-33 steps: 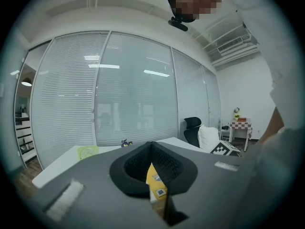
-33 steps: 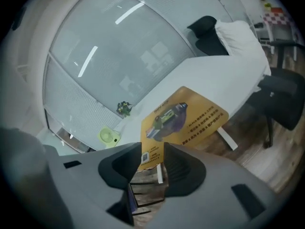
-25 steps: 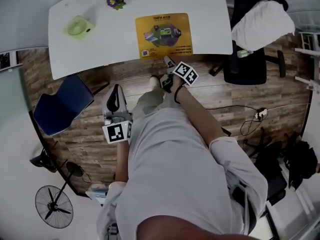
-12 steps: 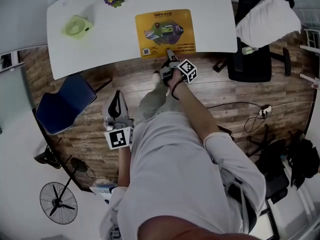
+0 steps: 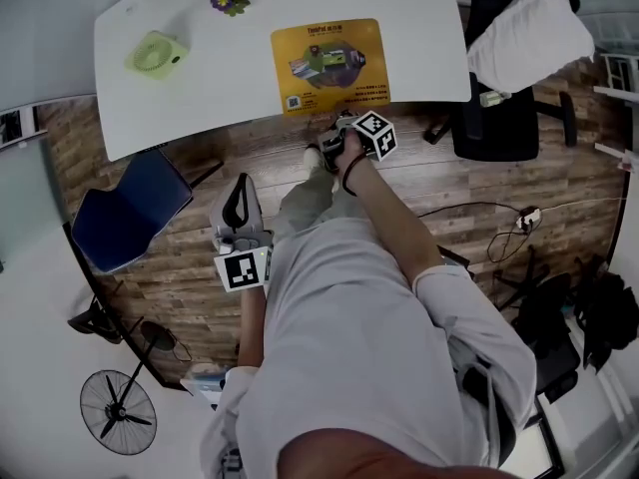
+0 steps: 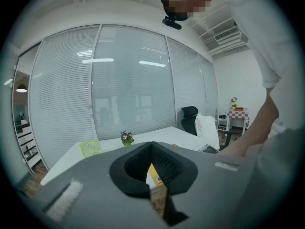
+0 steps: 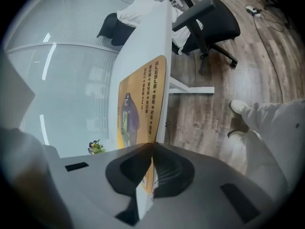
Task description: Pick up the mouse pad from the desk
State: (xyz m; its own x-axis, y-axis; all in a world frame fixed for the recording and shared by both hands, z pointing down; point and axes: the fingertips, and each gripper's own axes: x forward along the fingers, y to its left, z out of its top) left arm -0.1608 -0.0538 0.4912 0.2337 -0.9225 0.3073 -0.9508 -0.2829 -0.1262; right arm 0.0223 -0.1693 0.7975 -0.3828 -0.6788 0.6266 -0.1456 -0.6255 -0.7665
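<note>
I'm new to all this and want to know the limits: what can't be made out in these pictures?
- Mouse pad print: too small in the head view, skewed in the right gripper view.
- Its near edge: hidden in the head view by the right gripper, whose jaws have just been closing on it.
- Desk front: left gripper view, covered by the left gripper itself.

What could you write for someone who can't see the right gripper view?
The right gripper has just been closing its jaws and now pinches the near edge of a yellow mouse pad lying on a white desk. Beyond are a black office chair, a wooden floor and the person's leg.
</note>
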